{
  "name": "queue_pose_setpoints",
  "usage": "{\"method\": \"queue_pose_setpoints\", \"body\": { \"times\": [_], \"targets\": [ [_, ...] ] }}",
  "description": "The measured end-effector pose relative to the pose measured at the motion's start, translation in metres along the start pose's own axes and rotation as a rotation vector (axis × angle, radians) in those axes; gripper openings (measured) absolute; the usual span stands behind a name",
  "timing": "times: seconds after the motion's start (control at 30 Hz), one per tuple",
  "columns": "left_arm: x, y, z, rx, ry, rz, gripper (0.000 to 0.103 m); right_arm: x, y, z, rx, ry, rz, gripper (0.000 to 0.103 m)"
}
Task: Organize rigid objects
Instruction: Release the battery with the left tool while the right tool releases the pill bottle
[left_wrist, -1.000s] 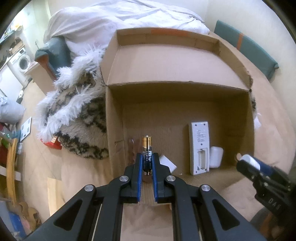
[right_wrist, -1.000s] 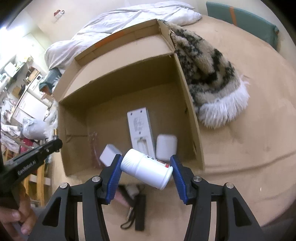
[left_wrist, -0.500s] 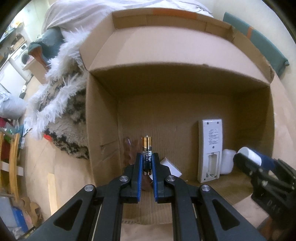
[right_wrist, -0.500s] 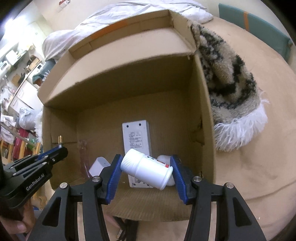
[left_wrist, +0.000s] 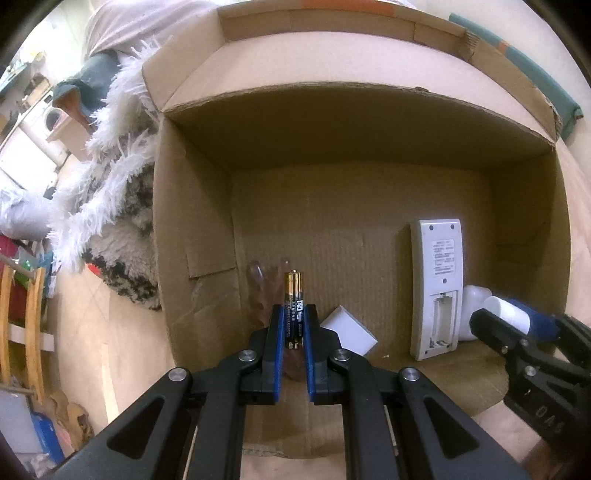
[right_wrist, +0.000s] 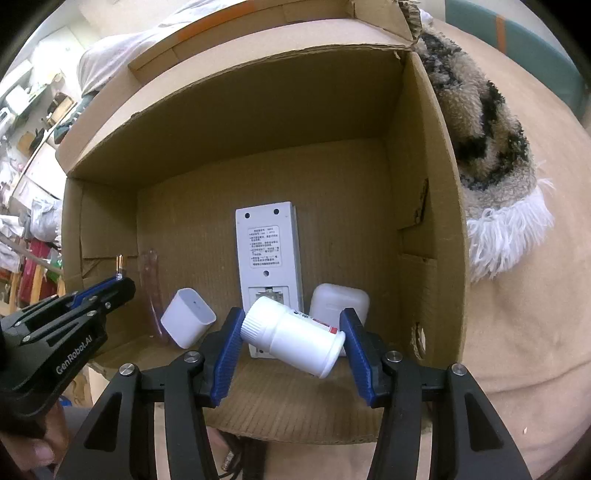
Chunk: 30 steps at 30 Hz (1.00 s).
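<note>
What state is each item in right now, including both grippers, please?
left gripper: shut on battery
battery: upright, clamped between the fingers
right gripper: shut on white bottle
white bottle: capped, tilted, held crosswise
cardboard box: open, flaps out
remote control: face down, battery compartment uncovered and empty
earbud case: closed

Left tool (left_wrist: 293, 325) grips upright battery (left_wrist: 293, 295) — inside cardboard box (left_wrist: 192, 229).

Gold-and-black battery (left_wrist: 294, 301), white bottle (right_wrist: 293, 336), brown cardboard box (right_wrist: 258, 155).
</note>
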<state>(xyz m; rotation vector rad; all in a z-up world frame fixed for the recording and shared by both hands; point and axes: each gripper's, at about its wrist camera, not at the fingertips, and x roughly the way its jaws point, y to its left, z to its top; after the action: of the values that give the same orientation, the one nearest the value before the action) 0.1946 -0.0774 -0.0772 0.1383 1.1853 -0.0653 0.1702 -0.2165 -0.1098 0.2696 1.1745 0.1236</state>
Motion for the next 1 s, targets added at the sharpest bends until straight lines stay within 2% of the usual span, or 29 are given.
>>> {"method": "queue_pose_setpoints", "body": {
  "times": [0.23,0.3,0.37,0.4,0.43,0.47,0.5,0.53,0.57,1.0],
  "targets": [
    [0.003,-0.007,-0.004,0.011,0.039,-0.011,0.009,-0.012,-0.004,0.003,0.001,-0.023,0.023,0.056],
    [0.002,-0.007,-0.004,0.013,0.038,-0.012,0.009,-0.019,-0.006,0.005,0.014,-0.051,0.037,0.062],
    [0.0,-0.007,-0.003,0.017,0.038,-0.004,0.01,-0.026,-0.007,0.007,0.033,-0.074,0.066,0.074],
    [-0.001,-0.007,-0.002,0.016,0.039,0.002,0.013,-0.028,-0.008,0.008,0.04,-0.08,0.077,0.076],
    [-0.001,-0.004,-0.001,0.014,0.041,0.0,0.016,-0.029,-0.009,0.008,0.046,-0.084,0.081,0.081],
    [-0.002,-0.004,0.0,0.012,0.043,-0.003,0.026,-0.031,-0.01,0.008,0.05,-0.088,0.082,0.087],
    [-0.003,-0.004,0.001,0.01,0.045,-0.007,0.041,-0.032,-0.011,0.007,0.054,-0.094,0.085,0.091],
    [-0.007,-0.002,0.002,0.004,0.045,-0.015,0.05,-0.033,-0.012,0.007,0.059,-0.101,0.089,0.1],
    [-0.01,0.0,0.002,-0.003,0.039,-0.025,0.062,-0.036,-0.013,0.007,0.064,-0.111,0.094,0.103],
    [-0.042,0.014,-0.001,-0.041,0.0,0.013,0.064,-0.058,-0.019,0.003,0.062,-0.164,0.114,0.103]
  ]
}}
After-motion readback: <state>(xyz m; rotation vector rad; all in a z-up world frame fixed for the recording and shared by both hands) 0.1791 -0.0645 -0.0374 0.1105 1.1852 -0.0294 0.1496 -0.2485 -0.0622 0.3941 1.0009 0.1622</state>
